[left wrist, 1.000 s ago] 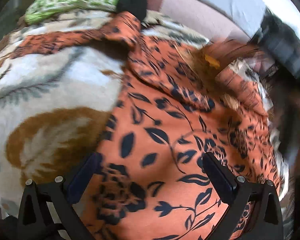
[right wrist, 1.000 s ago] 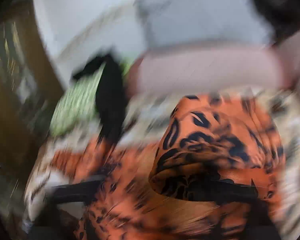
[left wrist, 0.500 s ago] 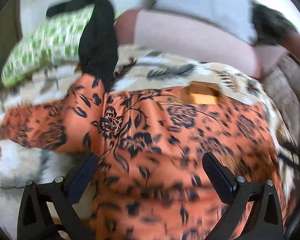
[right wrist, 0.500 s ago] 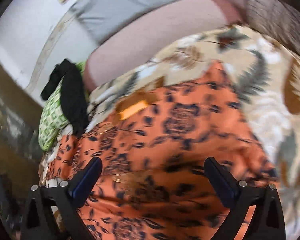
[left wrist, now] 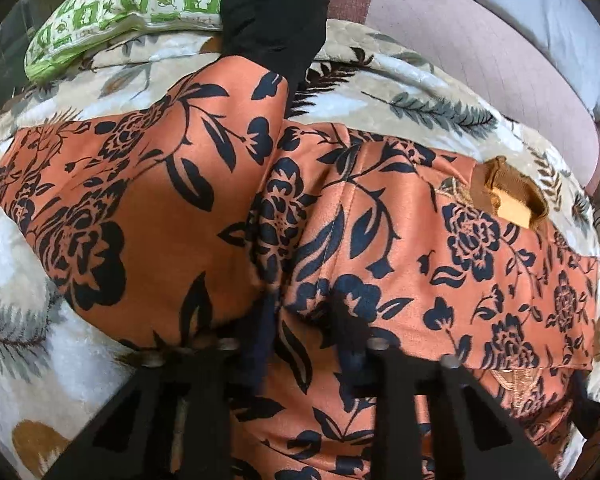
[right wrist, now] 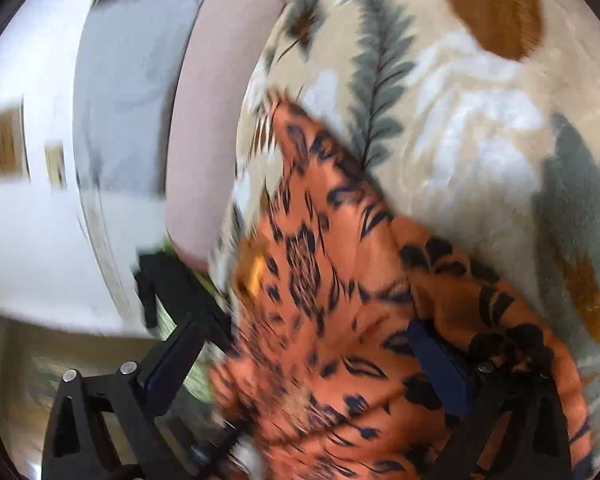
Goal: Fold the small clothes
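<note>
An orange top printed with dark blue flowers lies spread on a leaf-patterned blanket, its brown neck label at the right. One sleeve reaches out to the left. My left gripper is closing, and a raised fold of the orange cloth by the sleeve seam is pinched between its pads. In the blurred right wrist view, my right gripper stands wide with its jaws beginning to close. The orange top lies loose between its fingers, on the blanket.
A green-and-white checked pillow lies at the back left, with a black cloth draped beside it and touching the sleeve. A pink cushion edge and grey sheet run behind the blanket.
The left jaws have gone from wide apart to pinched on a fold of the top. The right view has rolled hard, and that gripper has dropped lower over the garment's edge.
</note>
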{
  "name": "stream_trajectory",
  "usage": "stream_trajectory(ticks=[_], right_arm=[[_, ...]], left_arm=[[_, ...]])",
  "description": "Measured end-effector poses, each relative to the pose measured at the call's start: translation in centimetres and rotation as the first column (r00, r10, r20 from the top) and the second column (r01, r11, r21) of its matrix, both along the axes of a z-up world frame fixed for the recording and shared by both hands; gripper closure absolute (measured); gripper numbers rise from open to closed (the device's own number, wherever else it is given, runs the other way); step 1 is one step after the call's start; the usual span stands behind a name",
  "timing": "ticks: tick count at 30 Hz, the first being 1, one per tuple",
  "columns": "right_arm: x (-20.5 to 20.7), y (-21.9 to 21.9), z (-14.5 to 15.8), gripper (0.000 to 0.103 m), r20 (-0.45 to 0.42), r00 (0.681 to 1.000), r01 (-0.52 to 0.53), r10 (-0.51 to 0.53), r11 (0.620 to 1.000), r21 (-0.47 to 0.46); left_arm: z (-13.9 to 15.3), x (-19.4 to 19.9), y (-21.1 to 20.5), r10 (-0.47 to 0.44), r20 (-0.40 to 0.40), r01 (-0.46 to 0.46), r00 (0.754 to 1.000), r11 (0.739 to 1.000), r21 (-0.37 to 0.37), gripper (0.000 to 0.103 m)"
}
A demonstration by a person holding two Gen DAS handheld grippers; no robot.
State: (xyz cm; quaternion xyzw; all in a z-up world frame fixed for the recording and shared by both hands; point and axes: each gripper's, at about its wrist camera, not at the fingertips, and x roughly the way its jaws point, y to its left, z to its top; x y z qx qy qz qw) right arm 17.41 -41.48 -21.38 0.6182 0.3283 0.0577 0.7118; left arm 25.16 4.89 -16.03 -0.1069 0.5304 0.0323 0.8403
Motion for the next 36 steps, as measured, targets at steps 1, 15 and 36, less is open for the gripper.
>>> stream_trajectory(ticks=[1,15,36], right_arm=[[0.1,-0.2,0.4,0.048,-0.009,1.000,0.019,-0.019,1.000,0.004],[-1.8,0.7,4.8,0.030,-0.138,0.989,-0.095,0.054,0.943,-0.319],[-8.1,8.0,5.7,0.017,-0.162,0.962,-0.271,0.218,0.743,-0.612]], left_arm=[[0.8,-0.4,0.1,0.003,0.028,-0.002,1.000,1.000,-0.021,0.090],[3.3,-2.9,-2.3,-0.105,0.184,0.085,0.977,0.990,0.111,0.070],[-0.1,-5.3,29.9,0.609,0.013,-0.492,0.793,0.652,-0.577,0.019]])
